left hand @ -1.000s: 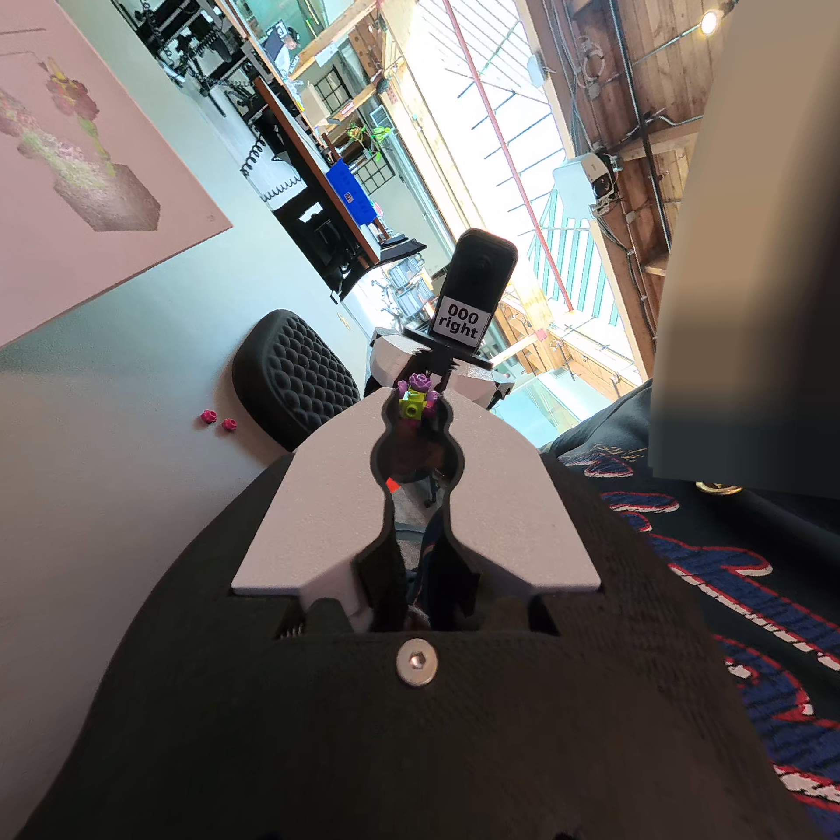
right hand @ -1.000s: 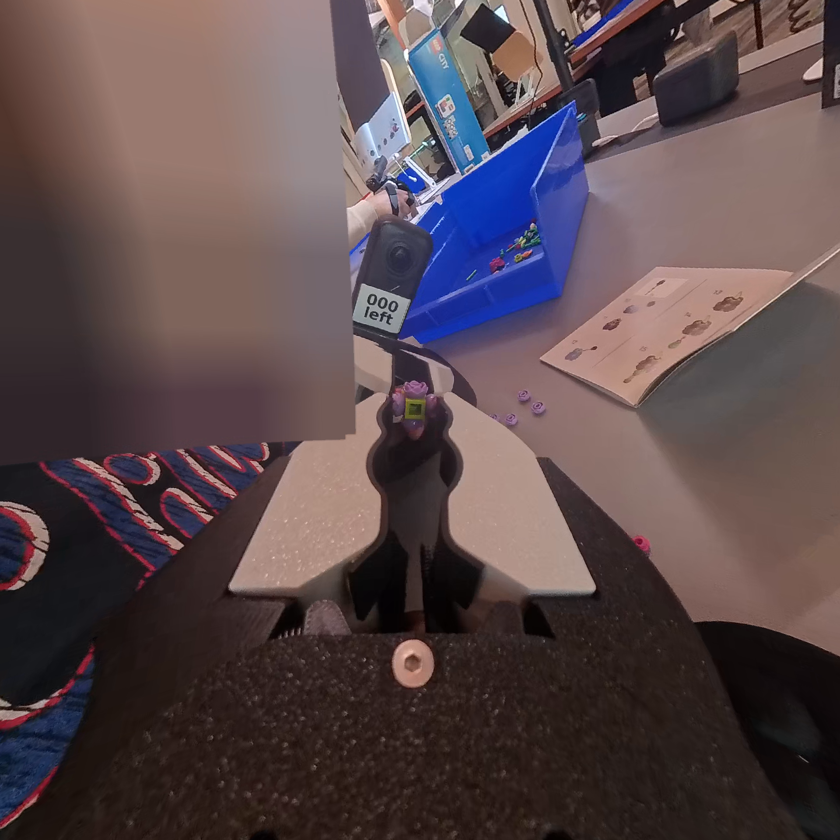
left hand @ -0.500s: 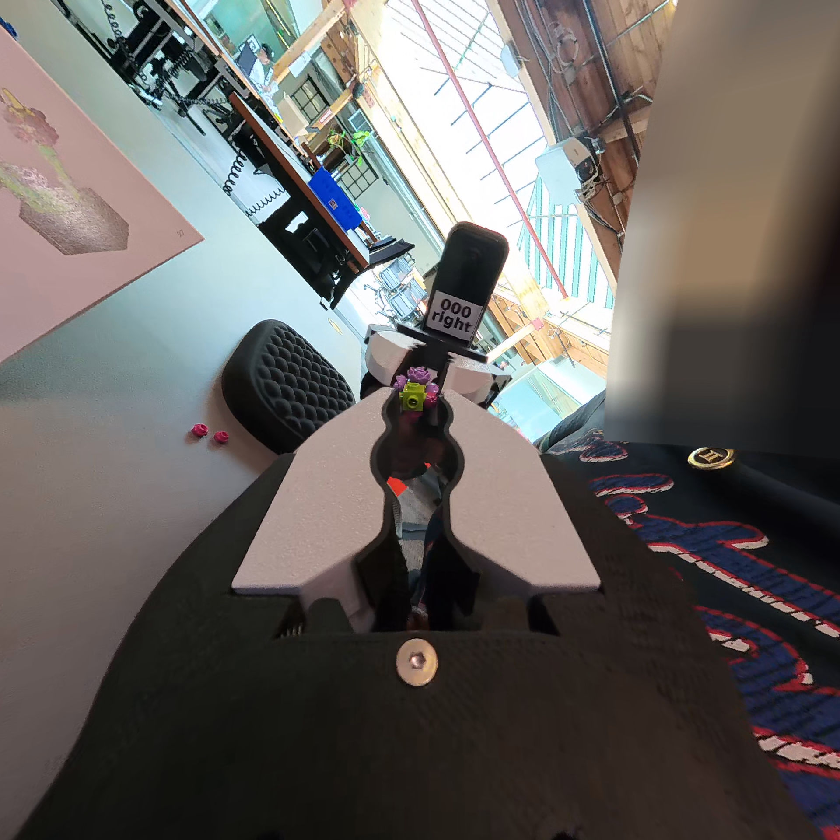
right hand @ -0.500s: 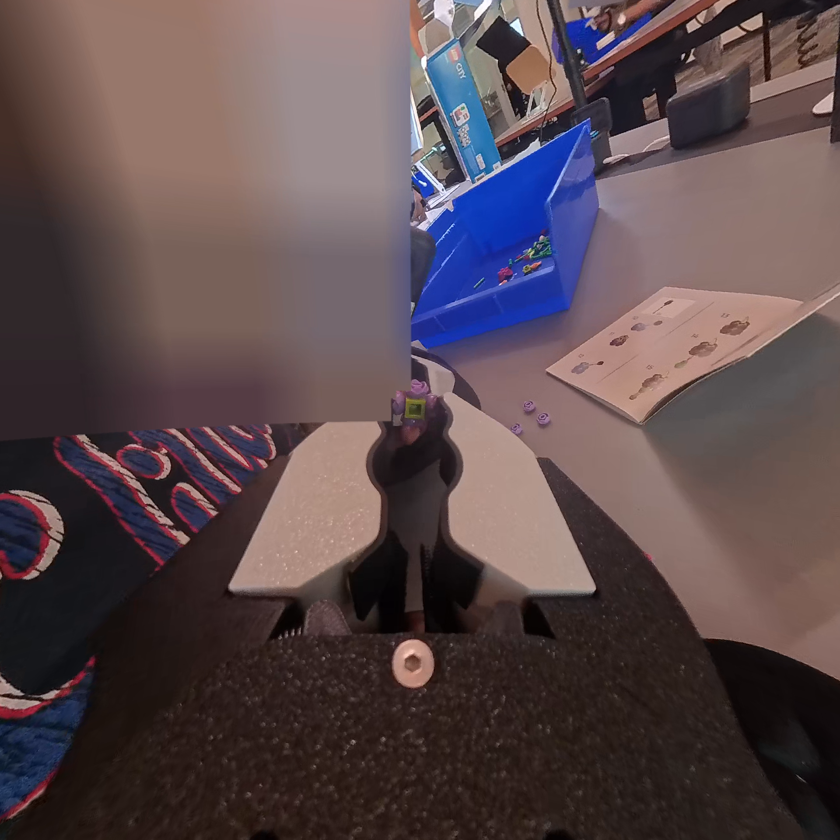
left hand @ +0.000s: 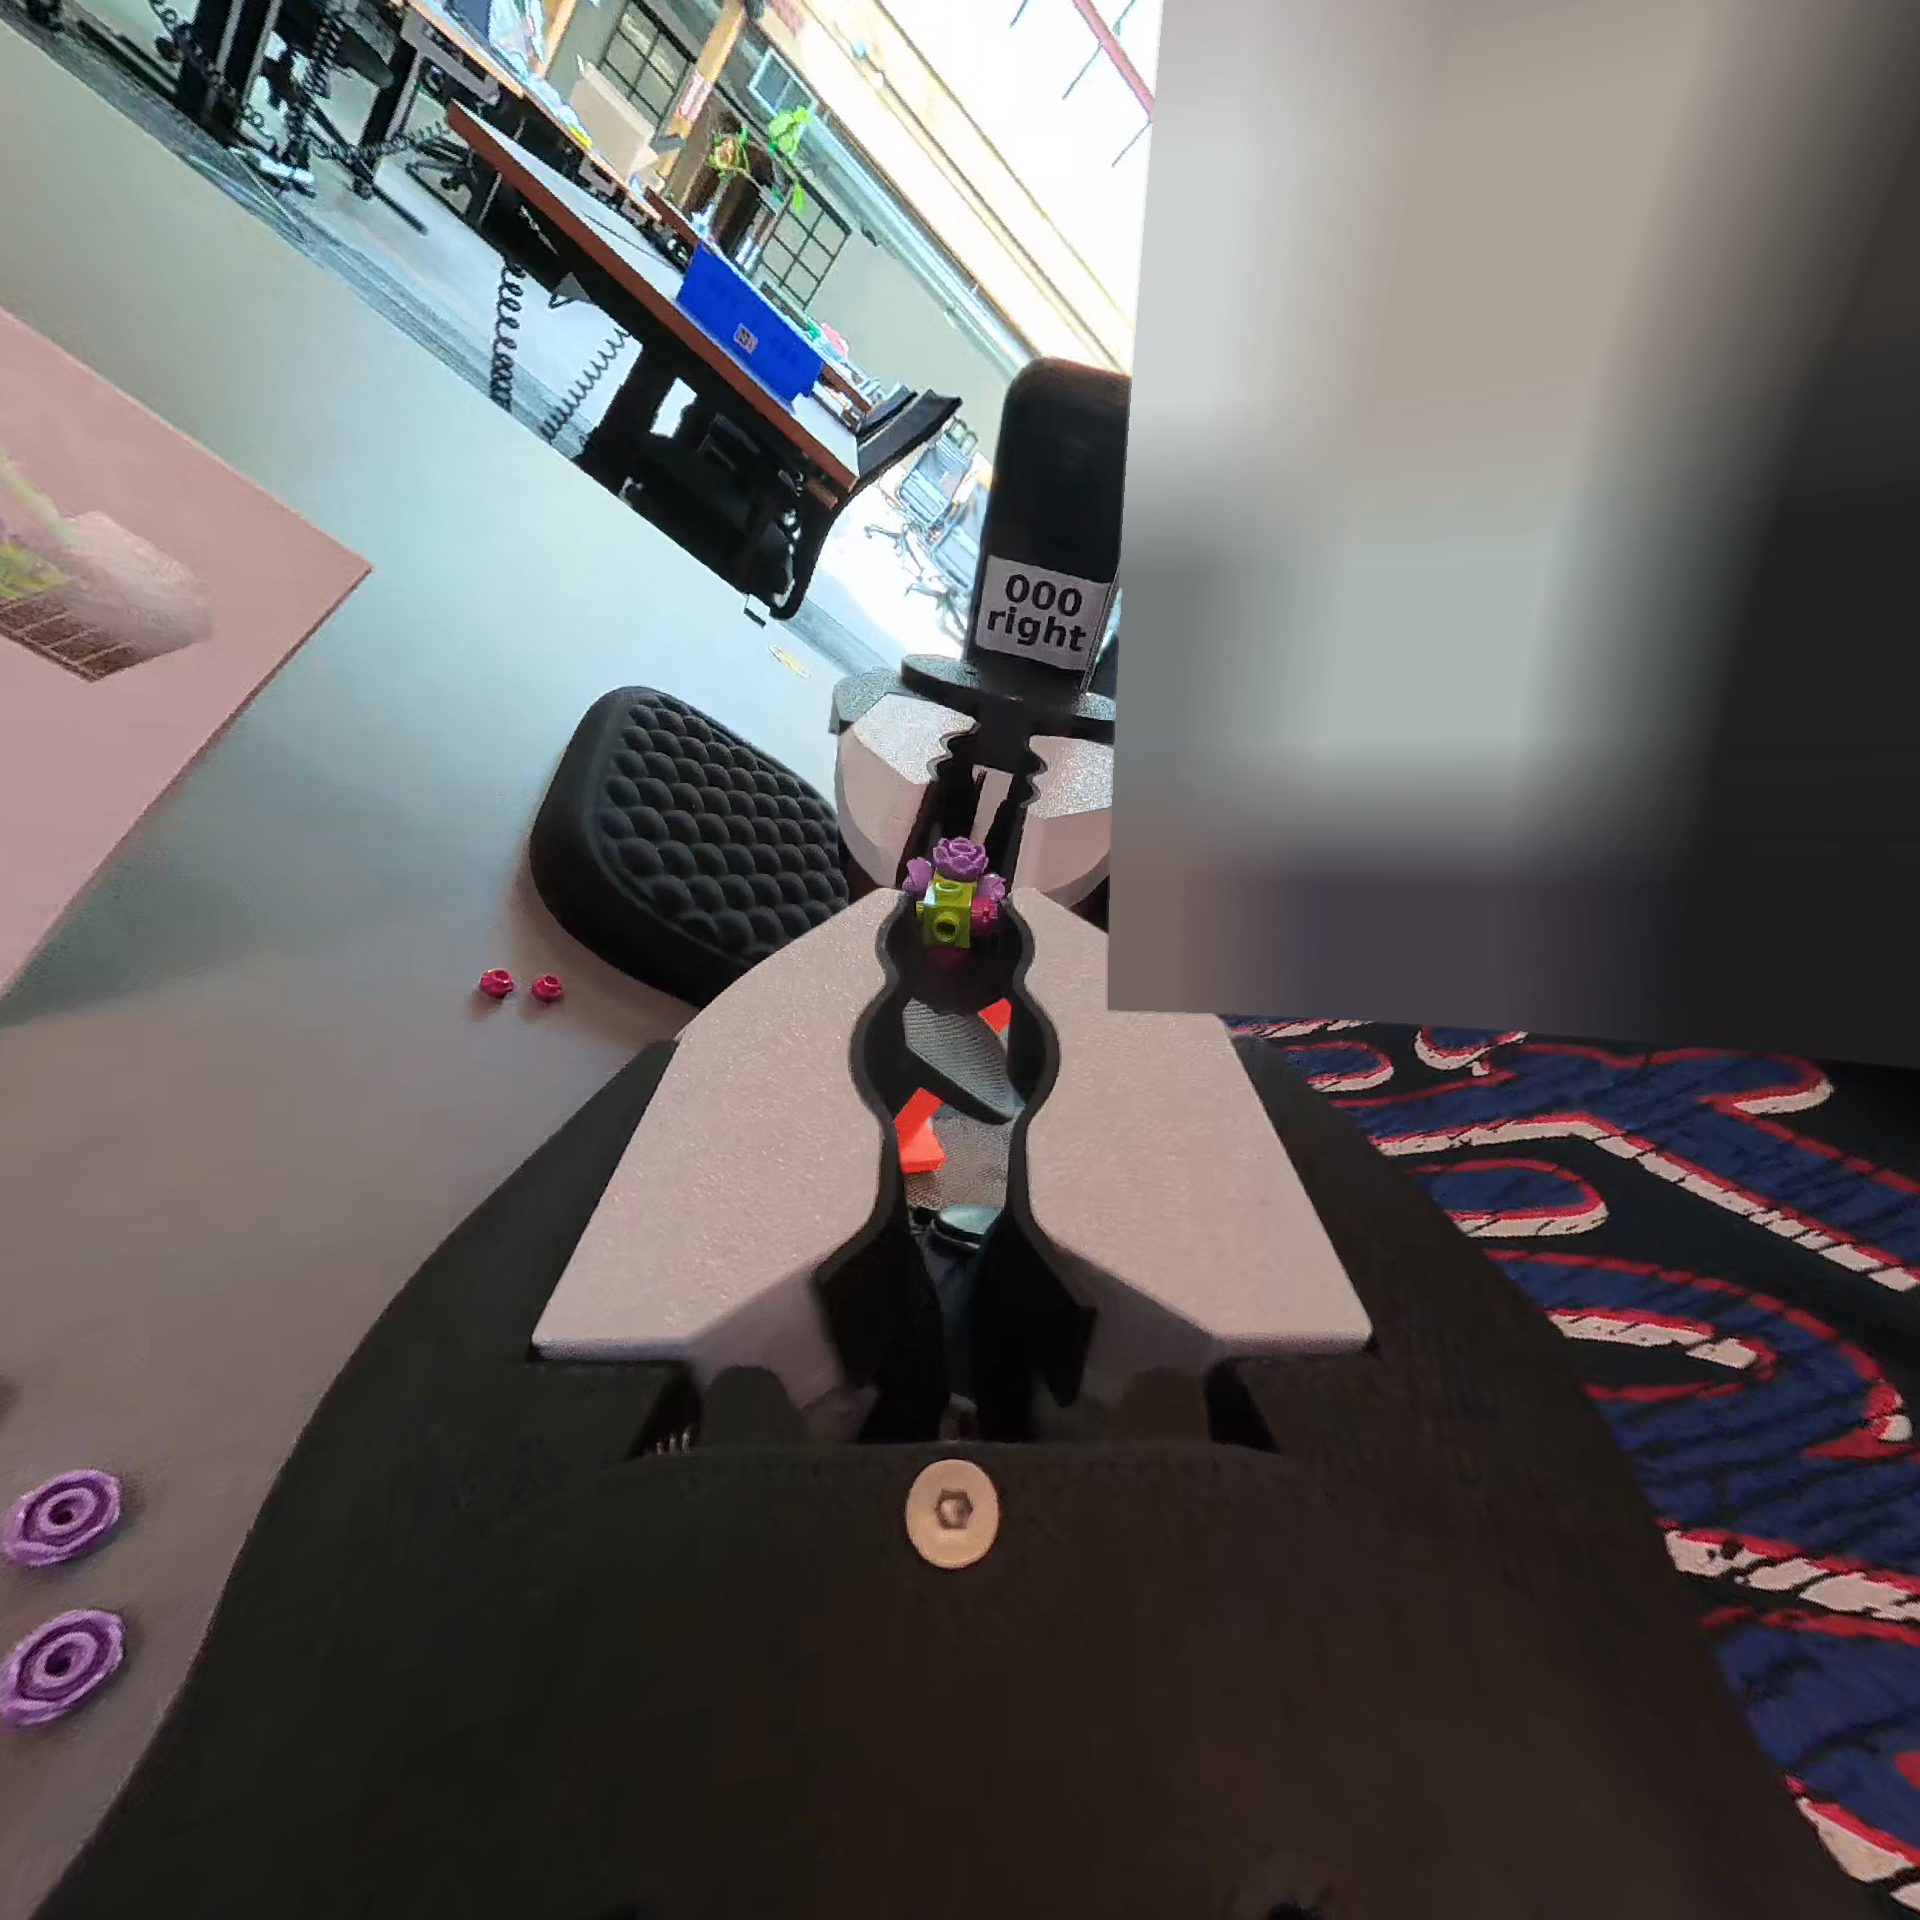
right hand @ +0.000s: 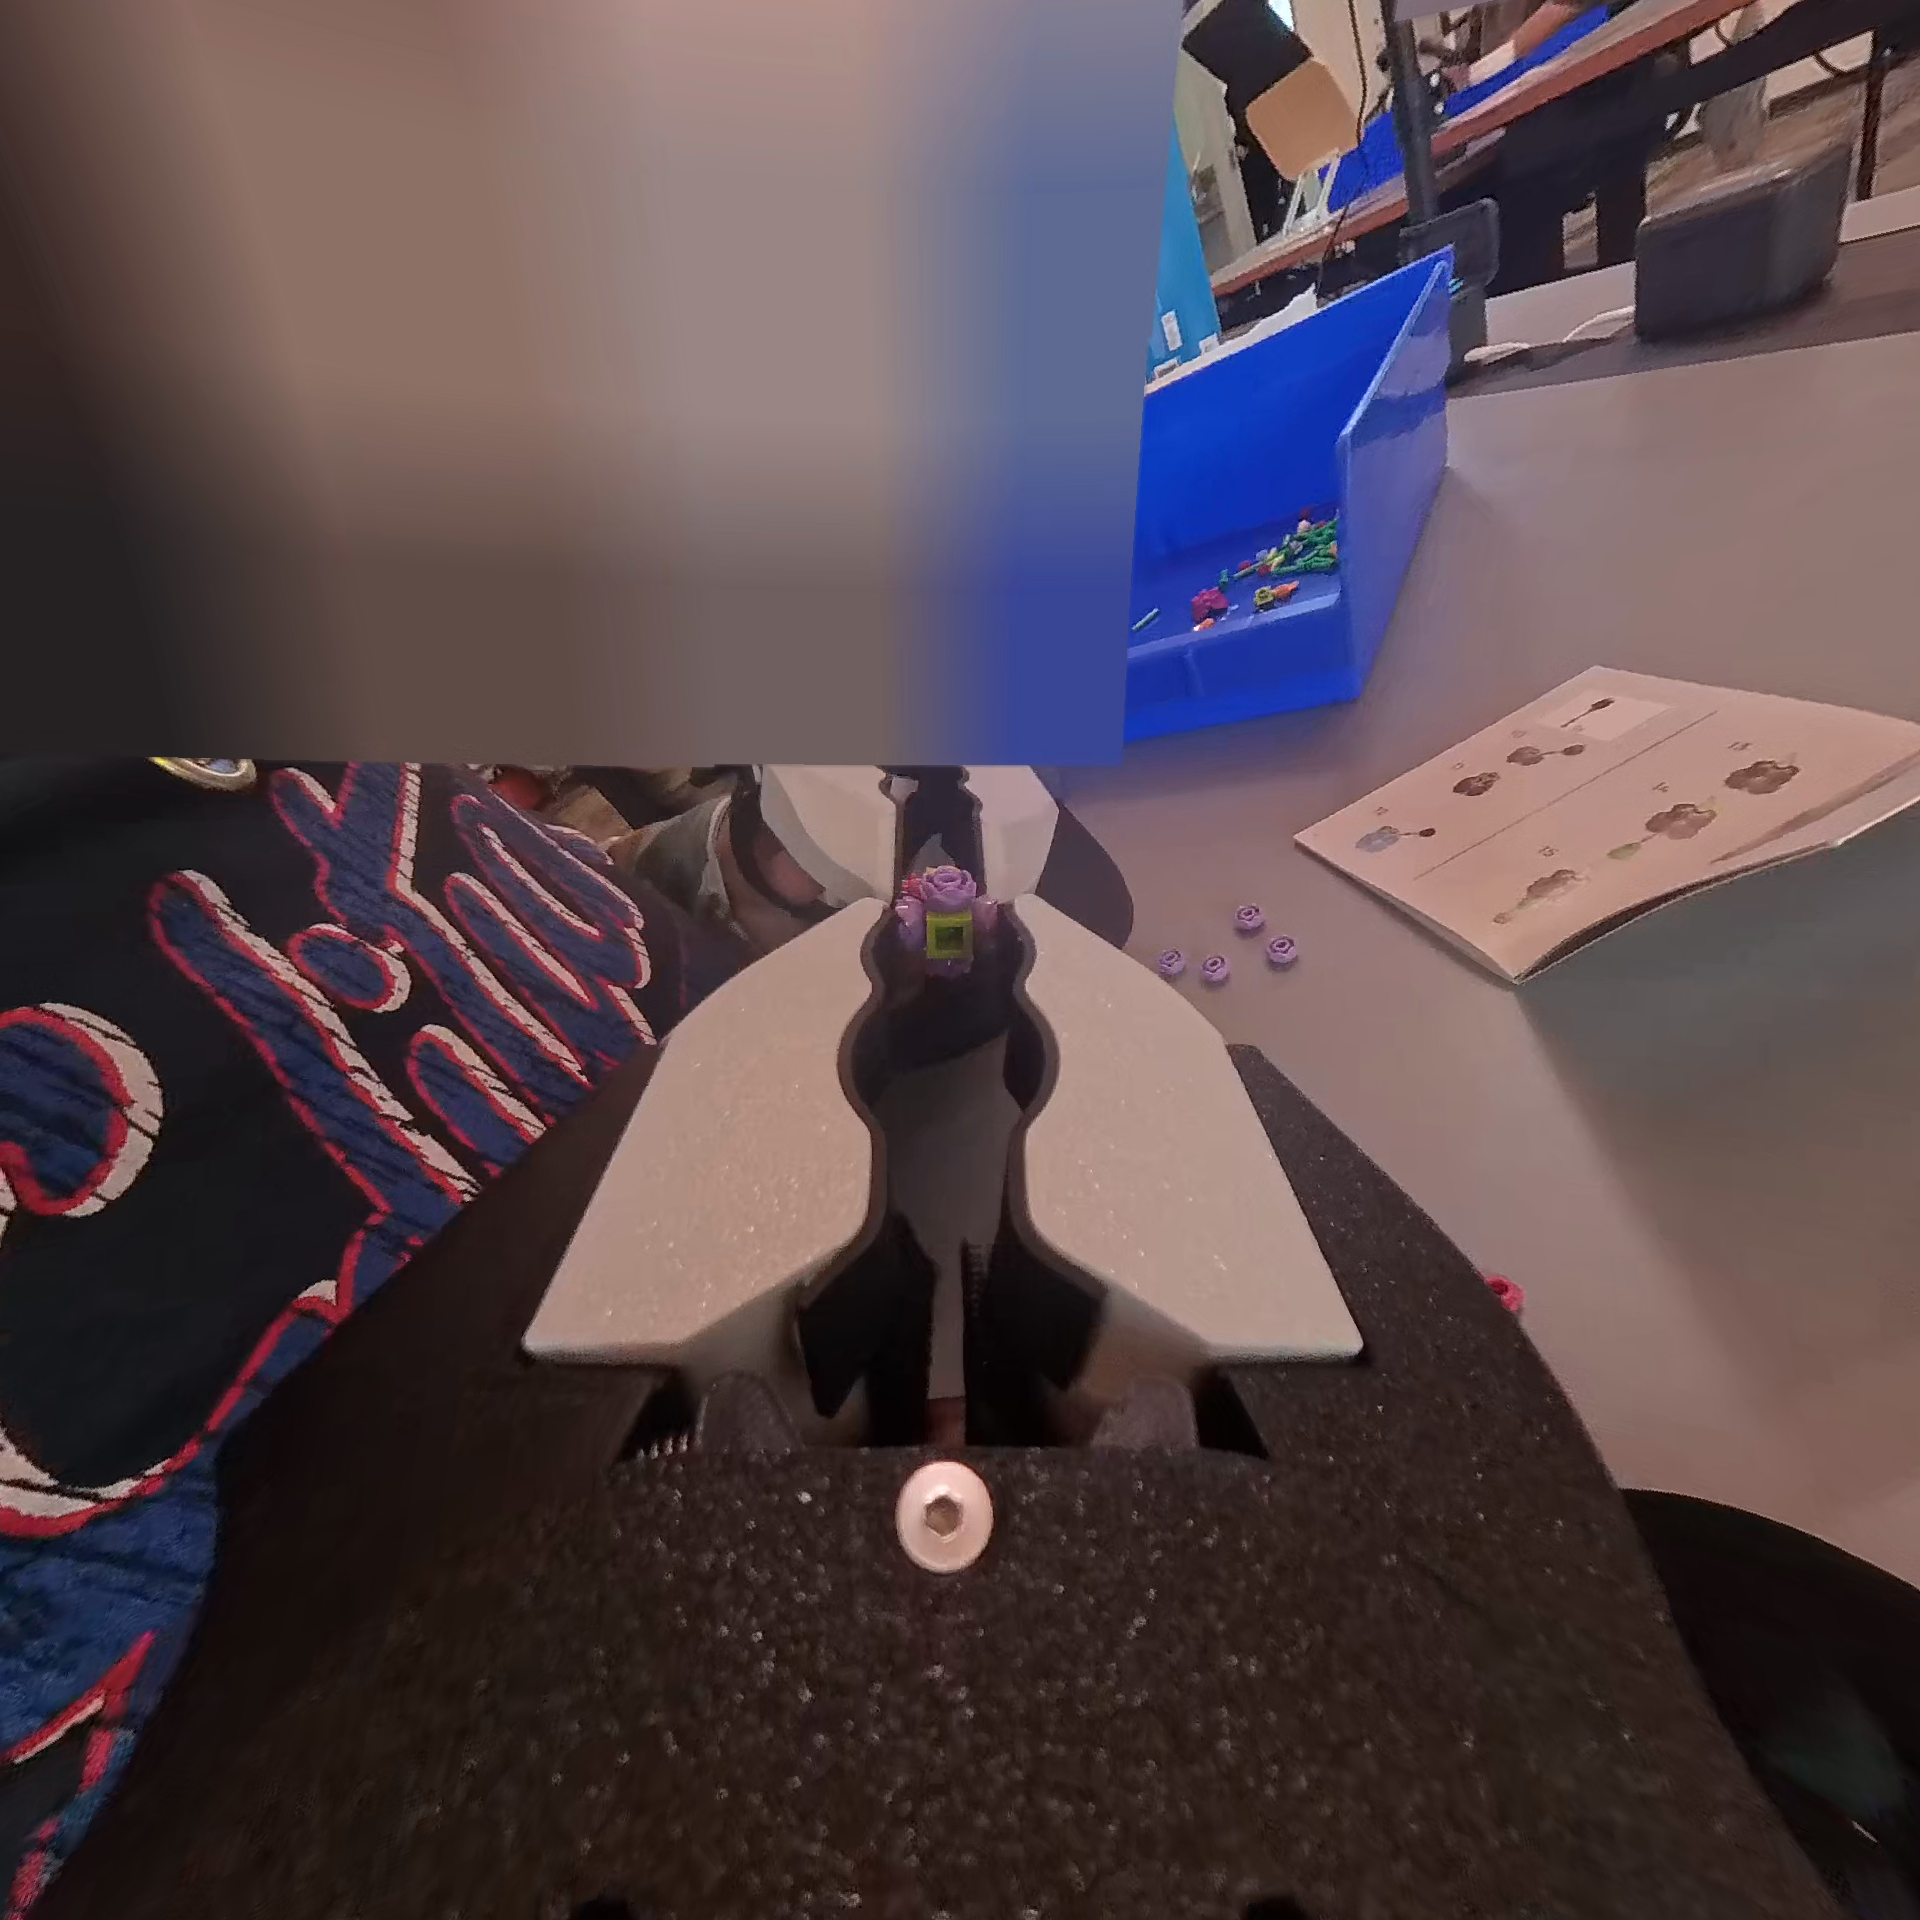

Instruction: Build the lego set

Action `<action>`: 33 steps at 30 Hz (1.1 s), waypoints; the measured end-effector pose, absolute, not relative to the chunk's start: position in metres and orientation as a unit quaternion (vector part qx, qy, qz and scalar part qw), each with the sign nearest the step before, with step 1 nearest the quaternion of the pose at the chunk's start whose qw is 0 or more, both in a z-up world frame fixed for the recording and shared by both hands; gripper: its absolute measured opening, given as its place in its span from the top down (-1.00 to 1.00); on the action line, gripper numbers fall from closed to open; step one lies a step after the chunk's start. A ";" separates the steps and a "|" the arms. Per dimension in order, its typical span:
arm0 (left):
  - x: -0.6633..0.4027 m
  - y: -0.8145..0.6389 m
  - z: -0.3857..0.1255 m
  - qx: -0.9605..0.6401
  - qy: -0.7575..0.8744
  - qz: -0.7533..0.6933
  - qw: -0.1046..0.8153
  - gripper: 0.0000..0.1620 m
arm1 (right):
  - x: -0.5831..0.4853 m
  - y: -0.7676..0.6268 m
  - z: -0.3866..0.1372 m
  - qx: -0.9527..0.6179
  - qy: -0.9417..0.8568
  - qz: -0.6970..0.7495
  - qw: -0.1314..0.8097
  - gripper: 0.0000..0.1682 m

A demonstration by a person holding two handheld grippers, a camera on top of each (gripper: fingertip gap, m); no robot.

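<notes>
The small flower assembly [left hand: 951,902], a lime green cube with lavender blossoms on its faces, sits pinched between the tips of the left gripper [left hand: 951,914] and, from the opposite side, the right gripper [right hand: 945,925]; both are closed almost fully onto it, held up off the grey surface [left hand: 312,1039]. It is hard plastic, very light and stiff, so weight is no concern, but the smooth faces are slippery and the blossoms are only pressed on by friction, so I judge a sideways squeeze on a petal could pop one off. The flat sides of the green cube look like the safest hold, leaving the free stud face open. In the left wrist view two loose lavender blossoms [left hand: 62,1590] lie at 8 o'clock and two magenta studs [left hand: 520,985] at 9 o'clock. In the right wrist view four more lavender pieces [right hand: 1226,948] lie at 3 o'clock, the instruction booklet [right hand: 1621,810] at 2 o'clock, the blue parts bin [right hand: 1392,447] at 1 o'clock.
</notes>
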State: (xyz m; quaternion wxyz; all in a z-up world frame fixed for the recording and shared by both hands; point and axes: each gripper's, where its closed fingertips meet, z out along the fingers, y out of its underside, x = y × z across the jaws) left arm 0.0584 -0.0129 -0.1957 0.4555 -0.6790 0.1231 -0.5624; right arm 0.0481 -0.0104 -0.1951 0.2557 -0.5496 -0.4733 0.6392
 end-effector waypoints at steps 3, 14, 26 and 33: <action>0.060 -0.014 -0.196 -0.681 0.131 -0.564 0.450 0.82 | 0.049 -0.012 -0.196 -0.549 -0.468 0.646 0.251 0.78; 0.062 -0.016 -0.198 -0.688 0.146 -0.537 0.466 0.83 | 0.050 -0.014 -0.198 -0.561 -0.409 0.690 0.204 0.79; 0.059 -0.017 -0.198 -0.688 0.150 -0.533 0.469 0.82 | 0.047 -0.015 -0.197 -0.561 -0.404 0.694 0.202 0.79; 0.033 0.011 -0.172 -0.676 0.147 -0.467 0.551 0.42 | 0.040 0.031 -0.165 -0.536 -0.167 0.818 0.124 0.79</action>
